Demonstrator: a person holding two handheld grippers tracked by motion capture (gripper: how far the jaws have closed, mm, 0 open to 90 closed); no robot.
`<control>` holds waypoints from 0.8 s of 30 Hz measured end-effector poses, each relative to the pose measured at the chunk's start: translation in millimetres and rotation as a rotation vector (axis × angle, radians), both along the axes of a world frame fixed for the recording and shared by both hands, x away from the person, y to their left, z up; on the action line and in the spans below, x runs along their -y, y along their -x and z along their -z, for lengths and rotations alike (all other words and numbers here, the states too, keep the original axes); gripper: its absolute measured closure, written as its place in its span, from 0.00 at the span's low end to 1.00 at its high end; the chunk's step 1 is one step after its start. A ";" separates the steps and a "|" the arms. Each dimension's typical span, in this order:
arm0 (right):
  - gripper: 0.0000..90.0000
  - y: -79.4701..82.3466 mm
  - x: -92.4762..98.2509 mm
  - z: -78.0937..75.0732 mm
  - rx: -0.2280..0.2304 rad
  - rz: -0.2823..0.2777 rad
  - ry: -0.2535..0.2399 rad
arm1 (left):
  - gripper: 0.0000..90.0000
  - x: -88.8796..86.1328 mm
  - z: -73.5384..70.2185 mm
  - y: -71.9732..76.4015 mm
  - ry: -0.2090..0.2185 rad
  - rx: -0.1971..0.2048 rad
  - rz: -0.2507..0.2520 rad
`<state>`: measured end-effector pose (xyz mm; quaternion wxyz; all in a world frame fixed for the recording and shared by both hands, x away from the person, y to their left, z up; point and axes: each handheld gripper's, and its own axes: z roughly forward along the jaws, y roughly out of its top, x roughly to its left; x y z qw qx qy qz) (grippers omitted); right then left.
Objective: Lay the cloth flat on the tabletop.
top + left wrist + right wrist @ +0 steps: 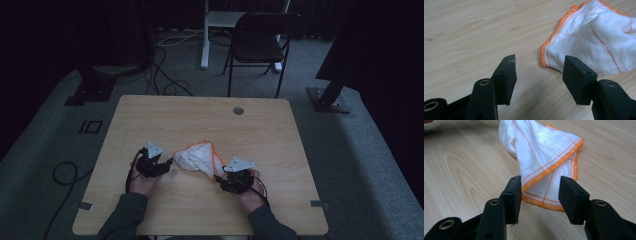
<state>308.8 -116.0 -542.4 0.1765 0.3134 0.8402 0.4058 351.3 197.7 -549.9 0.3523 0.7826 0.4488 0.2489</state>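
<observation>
— Cloth (196, 159), white with an orange hem, lies crumpled on the worktop (150, 115), a little near of its middle. Where do the tongs stand?

— One pair on each side of it. Left tongs (166, 165) sit just left of the cloth, held in the left hand (141, 180); right tongs (220, 179) sit at its near right corner, held in the right hand (248, 192).

— Spread or pinching?

— Both spread, nothing between them. In the left gripper view the left tongs (539, 68) gape over bare wood, and the cloth (594, 37) lies just beyond the right-hand jaw, its hemmed edge close to the tip. In the right gripper view the right tongs (540, 191) are spread with the folded hemmed corner of the cloth (541, 152) showing in the gap; I cannot tell whether either jaw touches it.

— And around the worktop?

— A round grommet (238, 110) near the far edge. Beyond it, on the grey floor (350, 150), a dark chair (260, 42) to the far right, and cables (165, 75) to the far left.
</observation>
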 end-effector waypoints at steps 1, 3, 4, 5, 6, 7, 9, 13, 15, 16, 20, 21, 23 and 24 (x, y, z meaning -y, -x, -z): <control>0.58 0.3 -1.0 0.2 0.001 0.000 0.001 | 0.50 0.8 0.3 -0.8 0.006 0.001 -0.001; 0.58 0.8 -2.4 0.5 0.000 -0.004 0.003 | 0.50 2.3 0.1 -2.5 0.008 0.005 0.000; 0.58 0.7 -3.0 0.6 0.001 -0.008 0.004 | 0.50 3.0 -0.5 -3.3 0.004 0.006 0.000; 0.58 0.7 -3.0 0.6 0.001 -0.008 0.004 | 0.50 3.0 -0.5 -3.3 0.004 0.006 0.000; 0.58 0.8 -3.6 0.7 0.000 -0.010 0.003 | 0.50 4.1 -1.7 -4.7 0.004 0.009 0.001; 0.58 0.9 -4.5 0.8 -0.002 -0.013 0.004 | 0.50 4.4 -2.3 -5.8 0.005 0.012 0.001; 0.58 1.1 -6.3 1.0 -0.004 -0.015 0.003 | 0.50 4.8 -3.8 -8.2 0.006 0.013 -0.001; 0.58 1.2 -9.3 1.9 -0.005 -0.022 0.005 | 0.50 4.1 -4.6 -11.8 0.006 0.016 -0.008; 0.58 1.1 -10.7 2.4 -0.007 -0.026 0.007 | 0.50 3.9 -4.6 -13.5 0.003 0.012 -0.008; 0.58 1.1 -11.4 2.5 -0.006 -0.027 0.009 | 0.50 4.1 -4.5 -14.4 0.001 0.014 -0.009; 0.58 1.0 -13.9 2.9 -0.009 -0.030 0.005 | 0.50 5.7 -5.0 -18.5 -0.006 0.015 -0.008; 0.58 0.9 -14.3 3.0 -0.009 -0.032 0.005 | 0.50 6.2 -4.9 -19.7 -0.006 0.015 -0.008; 0.58 0.7 -14.7 3.2 -0.009 -0.035 0.007 | 0.50 6.5 -4.9 -20.9 -0.008 0.014 -0.008; 0.58 0.6 -15.4 3.7 -0.011 -0.034 0.006 | 0.50 7.0 -4.6 -22.4 -0.009 0.014 -0.010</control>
